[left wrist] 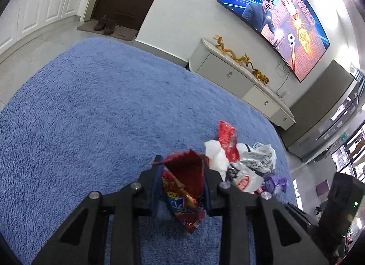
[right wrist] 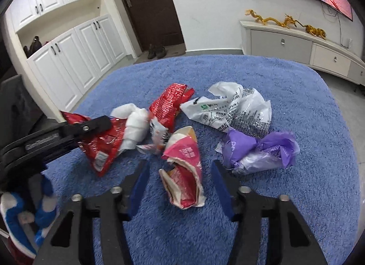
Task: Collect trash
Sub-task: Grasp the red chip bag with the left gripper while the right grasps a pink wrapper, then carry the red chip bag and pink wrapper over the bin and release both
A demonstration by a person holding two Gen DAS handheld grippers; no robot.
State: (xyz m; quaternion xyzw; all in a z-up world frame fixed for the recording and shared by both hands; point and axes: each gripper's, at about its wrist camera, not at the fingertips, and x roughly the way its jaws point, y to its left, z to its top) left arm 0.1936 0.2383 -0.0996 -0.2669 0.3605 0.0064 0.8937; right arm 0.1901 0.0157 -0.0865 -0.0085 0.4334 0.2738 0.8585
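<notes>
A pile of trash lies on the blue rug (right wrist: 296, 105). My left gripper (left wrist: 182, 162) is shut on a red snack bag (left wrist: 184, 187), which hangs crumpled between its blue pads; in the right wrist view the same gripper (right wrist: 95, 126) clamps that bag (right wrist: 102, 148) at the left. My right gripper (right wrist: 180, 173) stands open just above the rug, with a crumpled pink and red wrapper (right wrist: 184, 173) between its fingers and a small gap on each side. Behind it lie a white tissue (right wrist: 134, 123), a red foil wrapper (right wrist: 171, 103), a white printed plastic bag (right wrist: 228, 110) and a purple bag (right wrist: 257, 148).
The rug covers most of the floor. A low white TV cabinet (right wrist: 296, 43) with gold dragon figures stands under a wall TV (left wrist: 285, 21). A dark door (right wrist: 148, 2) has shoes (right wrist: 156, 51) before it, beside white cupboards (right wrist: 68, 55). A blue and white gloved hand (right wrist: 22, 214) holds the left gripper.
</notes>
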